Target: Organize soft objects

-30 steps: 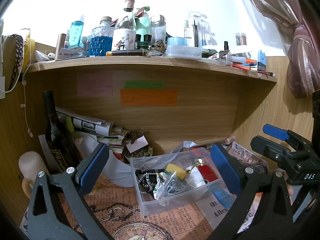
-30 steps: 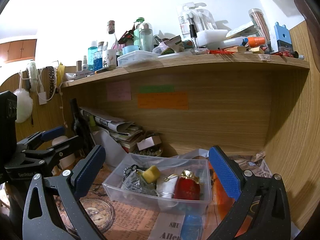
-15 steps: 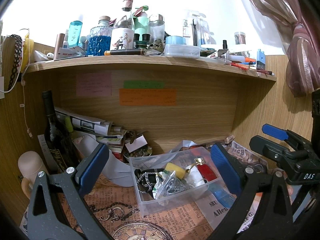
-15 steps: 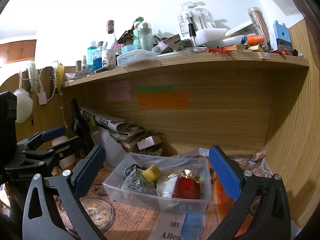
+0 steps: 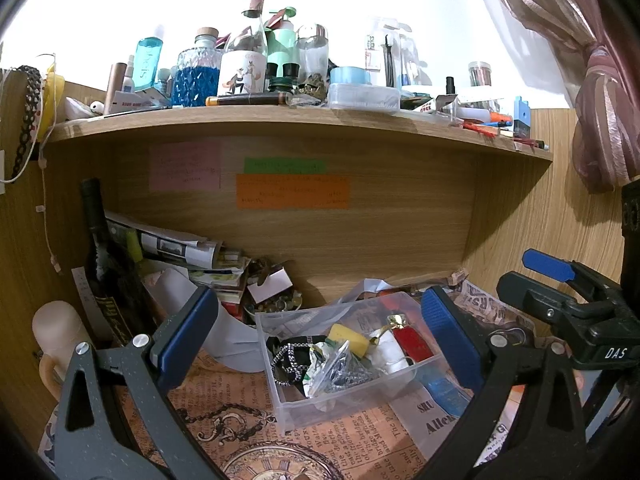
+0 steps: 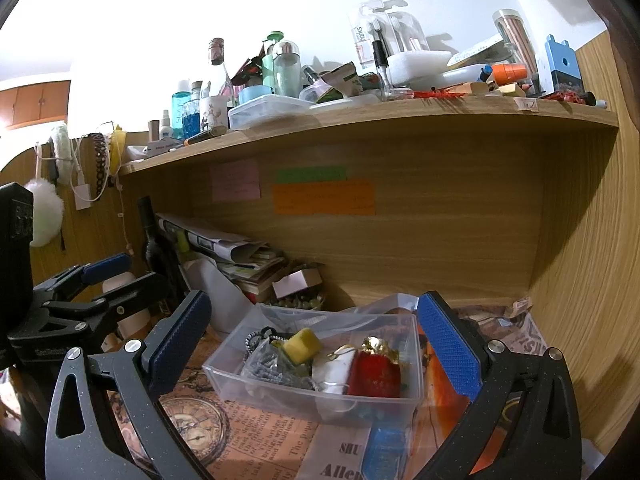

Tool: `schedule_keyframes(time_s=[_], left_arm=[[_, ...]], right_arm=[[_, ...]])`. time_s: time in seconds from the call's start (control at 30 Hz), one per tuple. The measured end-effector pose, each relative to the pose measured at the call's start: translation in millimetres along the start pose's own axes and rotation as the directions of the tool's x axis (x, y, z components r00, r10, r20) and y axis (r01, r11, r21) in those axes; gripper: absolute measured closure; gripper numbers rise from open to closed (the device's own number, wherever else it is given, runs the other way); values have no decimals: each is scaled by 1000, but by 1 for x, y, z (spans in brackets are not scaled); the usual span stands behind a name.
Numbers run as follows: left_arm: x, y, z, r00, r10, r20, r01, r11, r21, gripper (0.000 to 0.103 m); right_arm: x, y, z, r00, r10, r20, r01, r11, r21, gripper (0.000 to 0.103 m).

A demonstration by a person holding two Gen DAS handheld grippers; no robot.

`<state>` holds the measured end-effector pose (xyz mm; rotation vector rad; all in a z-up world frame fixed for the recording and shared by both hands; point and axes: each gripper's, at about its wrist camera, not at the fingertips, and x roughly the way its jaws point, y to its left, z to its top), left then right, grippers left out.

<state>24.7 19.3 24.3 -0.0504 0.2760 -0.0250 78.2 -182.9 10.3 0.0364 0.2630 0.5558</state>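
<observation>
A clear plastic bin [image 5: 360, 394] [image 6: 280, 394] sits on a printed paper mat in a wooden alcove. It holds a yellow sponge [image 5: 347, 338] [image 6: 302, 344], a red pouch [image 5: 412, 342] [image 6: 374, 374], a white soft item [image 6: 334, 372], a black-white cord [image 5: 286, 360] and a bag of metal bits [image 5: 344, 372]. My left gripper [image 5: 320, 344] is open and empty, in front of the bin. My right gripper [image 6: 312, 344] is open and empty, also facing the bin. Each gripper shows at the edge of the other's view.
A dark bottle [image 5: 106, 272] leans at the left beside stacked papers and books [image 5: 192, 256]. A blue flat item [image 6: 384, 448] lies in front of the bin. The shelf above [image 5: 280, 120] is crowded with bottles and jars. Wooden walls close both sides.
Both views have shifted only slightly; the grippers stay open and nothing in the bin has moved.
</observation>
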Motion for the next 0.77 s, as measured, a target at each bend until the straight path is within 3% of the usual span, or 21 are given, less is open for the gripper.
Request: schedule_keyframes(time_s=[0.77], left_arm=[[6, 3, 0, 1000, -27, -5, 27, 1000, -9, 0]], right_arm=[[7, 6, -2, 1000, -7, -12, 7, 1000, 4, 0]])
